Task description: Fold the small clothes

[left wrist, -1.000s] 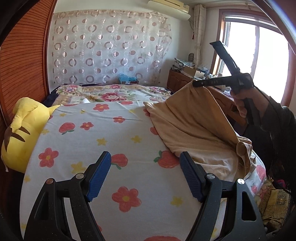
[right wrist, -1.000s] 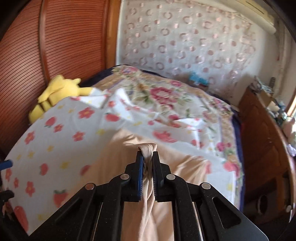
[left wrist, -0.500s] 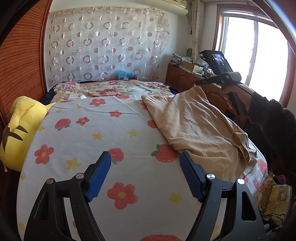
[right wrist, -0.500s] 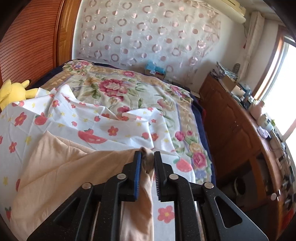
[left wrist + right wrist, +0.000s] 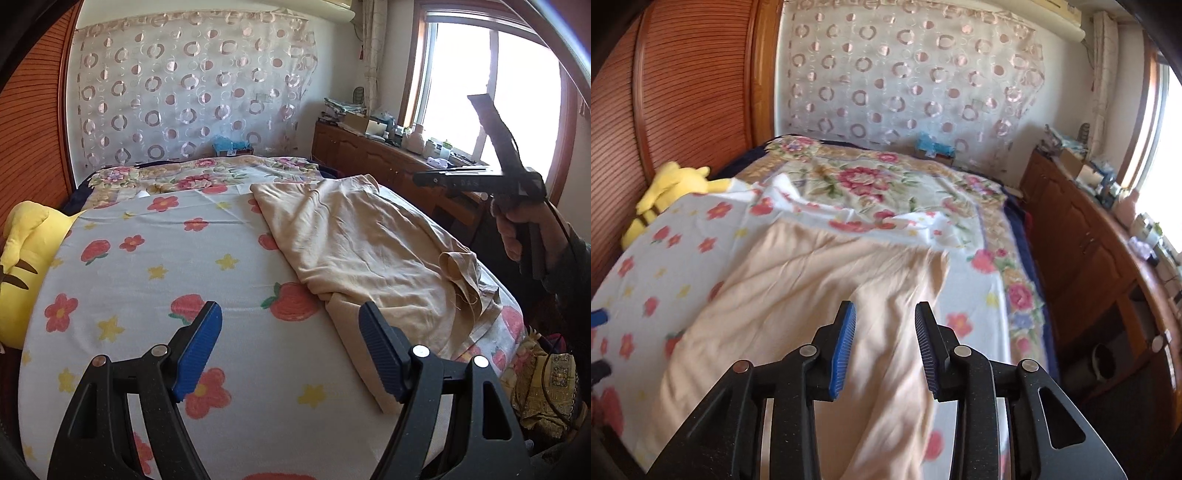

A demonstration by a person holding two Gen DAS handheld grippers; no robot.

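A tan garment (image 5: 362, 251) lies spread along the right side of the bed, on a white sheet (image 5: 155, 280) printed with flowers and strawberries. It also shows in the right wrist view (image 5: 812, 295), running away from the camera. My left gripper (image 5: 291, 350) is open and empty, low over the sheet, its right finger next to the garment's near edge. My right gripper (image 5: 884, 345) is open and empty, above the garment's near end. In the left wrist view the right gripper (image 5: 480, 177) hangs in the air at the bed's right side, above the garment.
A yellow plush toy (image 5: 22, 258) lies at the bed's left edge against the wooden headboard (image 5: 683, 92). A wooden sideboard (image 5: 1089, 251) with clutter runs along the right under the window. A flowered quilt (image 5: 886, 184) covers the far end of the bed.
My right gripper has opened and let go of the garment's corner, which has dropped flat onto the bed. The right gripper has pulled back and up. My left gripper stayed open.
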